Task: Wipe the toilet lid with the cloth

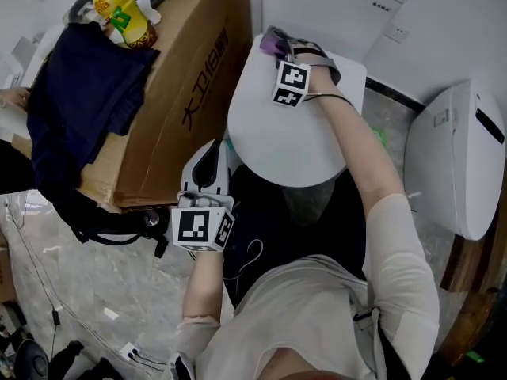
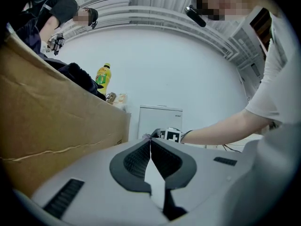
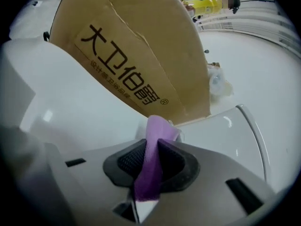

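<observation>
The white toilet lid [image 1: 285,137] lies shut in the middle of the head view. My right gripper [image 1: 271,41] is at the lid's far left end, shut on a purple cloth [image 1: 275,46]. In the right gripper view the cloth [image 3: 154,147] runs up between the dark pads and sticks out past the tips [image 3: 153,142]. My left gripper [image 1: 214,150] hovers beside the lid's near left edge, apart from the cloth. Its jaws [image 2: 150,139] are shut with nothing between them, and it looks across the lid at the right gripper's marker cube [image 2: 170,135].
A large cardboard box [image 1: 170,93] stands close on the left, with dark clothing [image 1: 79,101] and a yellow bottle [image 1: 120,13] on top. The white tank [image 1: 325,2] is behind the lid. Another white fixture [image 1: 463,161] stands at the right. Cables lie on the floor [image 1: 95,291].
</observation>
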Demonstrator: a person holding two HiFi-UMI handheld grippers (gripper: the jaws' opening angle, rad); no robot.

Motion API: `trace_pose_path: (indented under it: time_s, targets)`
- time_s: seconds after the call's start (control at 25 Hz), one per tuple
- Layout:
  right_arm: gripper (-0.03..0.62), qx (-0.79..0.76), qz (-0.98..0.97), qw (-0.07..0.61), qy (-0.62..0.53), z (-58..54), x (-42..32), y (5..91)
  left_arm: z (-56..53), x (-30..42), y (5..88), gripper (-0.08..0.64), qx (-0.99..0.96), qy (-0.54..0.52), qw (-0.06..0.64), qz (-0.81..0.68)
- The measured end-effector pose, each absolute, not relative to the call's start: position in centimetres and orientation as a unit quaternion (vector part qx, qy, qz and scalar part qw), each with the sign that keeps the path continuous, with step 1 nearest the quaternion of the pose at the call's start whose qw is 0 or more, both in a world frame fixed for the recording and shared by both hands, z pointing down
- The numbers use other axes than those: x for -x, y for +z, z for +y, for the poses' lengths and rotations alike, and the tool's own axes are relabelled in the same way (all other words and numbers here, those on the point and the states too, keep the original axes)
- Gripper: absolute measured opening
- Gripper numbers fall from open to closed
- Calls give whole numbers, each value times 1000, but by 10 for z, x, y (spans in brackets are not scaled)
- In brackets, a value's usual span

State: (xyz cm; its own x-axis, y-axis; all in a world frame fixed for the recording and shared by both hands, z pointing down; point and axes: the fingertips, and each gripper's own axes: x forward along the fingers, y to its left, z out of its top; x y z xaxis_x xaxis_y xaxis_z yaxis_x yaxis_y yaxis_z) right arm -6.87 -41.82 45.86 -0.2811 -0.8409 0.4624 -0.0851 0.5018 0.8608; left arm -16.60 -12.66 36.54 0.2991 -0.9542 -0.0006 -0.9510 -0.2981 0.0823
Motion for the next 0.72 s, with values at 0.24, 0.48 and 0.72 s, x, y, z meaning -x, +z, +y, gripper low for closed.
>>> trace_pose_path:
  time_s: [0.24, 0.48, 0.72]
  targets:
    - [80, -318, -686, 526, -389, -441, 79, 478, -116, 165, 369, 15, -807, -30, 46, -588]
    - [80, -289, -644, 591, -392, -461, 91, 489, -111, 177, 372, 15, -796, -30, 49, -603]
    - [78, -293, -658, 590, -364, -460, 98, 493, -110, 182, 376, 15, -792, -28, 49, -607]
